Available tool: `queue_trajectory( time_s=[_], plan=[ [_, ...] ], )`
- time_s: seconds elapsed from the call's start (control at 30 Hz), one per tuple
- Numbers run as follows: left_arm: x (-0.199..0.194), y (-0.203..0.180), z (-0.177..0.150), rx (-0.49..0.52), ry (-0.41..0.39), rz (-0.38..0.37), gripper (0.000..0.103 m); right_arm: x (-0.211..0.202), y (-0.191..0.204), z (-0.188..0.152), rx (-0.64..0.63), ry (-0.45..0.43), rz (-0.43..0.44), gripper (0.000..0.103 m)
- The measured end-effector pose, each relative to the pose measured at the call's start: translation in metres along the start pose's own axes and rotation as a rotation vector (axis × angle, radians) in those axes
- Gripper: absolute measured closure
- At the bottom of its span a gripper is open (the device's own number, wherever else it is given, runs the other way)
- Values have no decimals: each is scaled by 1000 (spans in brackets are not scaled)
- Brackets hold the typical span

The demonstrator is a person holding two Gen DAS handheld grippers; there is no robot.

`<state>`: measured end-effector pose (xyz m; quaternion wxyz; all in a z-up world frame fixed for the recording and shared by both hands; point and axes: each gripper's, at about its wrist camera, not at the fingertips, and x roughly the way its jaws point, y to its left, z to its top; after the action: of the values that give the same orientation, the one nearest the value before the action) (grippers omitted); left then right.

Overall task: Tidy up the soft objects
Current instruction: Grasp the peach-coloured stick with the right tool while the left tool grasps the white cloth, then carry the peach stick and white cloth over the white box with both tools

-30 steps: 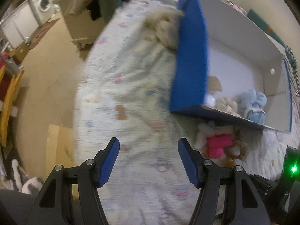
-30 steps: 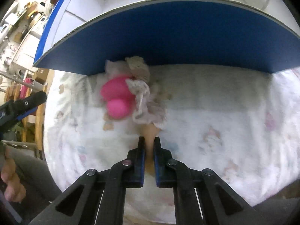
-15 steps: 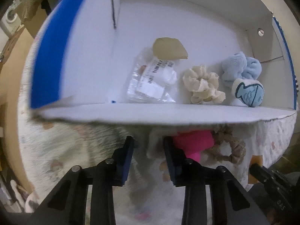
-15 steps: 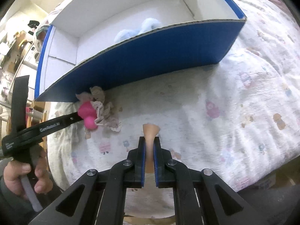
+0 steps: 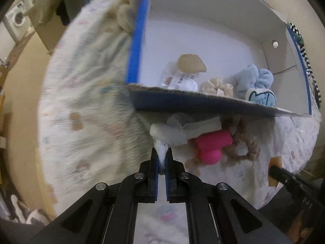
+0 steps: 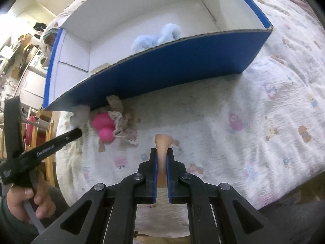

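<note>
A blue cardboard box [image 5: 140, 46] with a white inside lies on the bed; it also shows in the right wrist view [image 6: 162, 69]. My left gripper [image 5: 161, 158] is shut on a white soft item [image 5: 168, 135] just in front of the box's near wall. Beside it lie a pink soft toy [image 5: 213, 144] and a beige scrunchie [image 5: 247, 144]. My right gripper [image 6: 161, 156] is shut on a peach soft piece [image 6: 162, 142], held above the sheet. Inside the box are a light blue plush [image 5: 254, 79], a cream scrunchie [image 5: 217, 84] and a clear packet [image 5: 180, 79].
The bed has a patterned white sheet [image 6: 243, 122]. A cream fluffy item [image 5: 124, 14] lies outside the box's left wall. The bed edge drops to a tan floor [image 5: 22, 65] at the left. A washing machine [image 5: 17, 19] stands far left.
My left gripper moved in to the box front and closed on the white soft item. My right gripper pulled back and up, still holding the peach piece.
</note>
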<state>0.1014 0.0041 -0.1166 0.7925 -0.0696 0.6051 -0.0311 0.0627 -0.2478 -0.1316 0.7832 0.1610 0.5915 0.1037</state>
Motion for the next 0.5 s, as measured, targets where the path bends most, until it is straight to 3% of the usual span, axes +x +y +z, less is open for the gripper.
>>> queue_trajectory(
  time_s=[0.17,0.3,0.5],
  plan=[
    [-30,4,-19,8,-80,66,98,-4,10,-6,-40,-21,-8,94],
    [-36,11,-44,-30,-75,84,98,-4,16,-12,-75,-28,-37,94],
    [-47,12,-52,-8,-125,107,98,-17,25,-16,-97,-74,-38,94]
  ],
)
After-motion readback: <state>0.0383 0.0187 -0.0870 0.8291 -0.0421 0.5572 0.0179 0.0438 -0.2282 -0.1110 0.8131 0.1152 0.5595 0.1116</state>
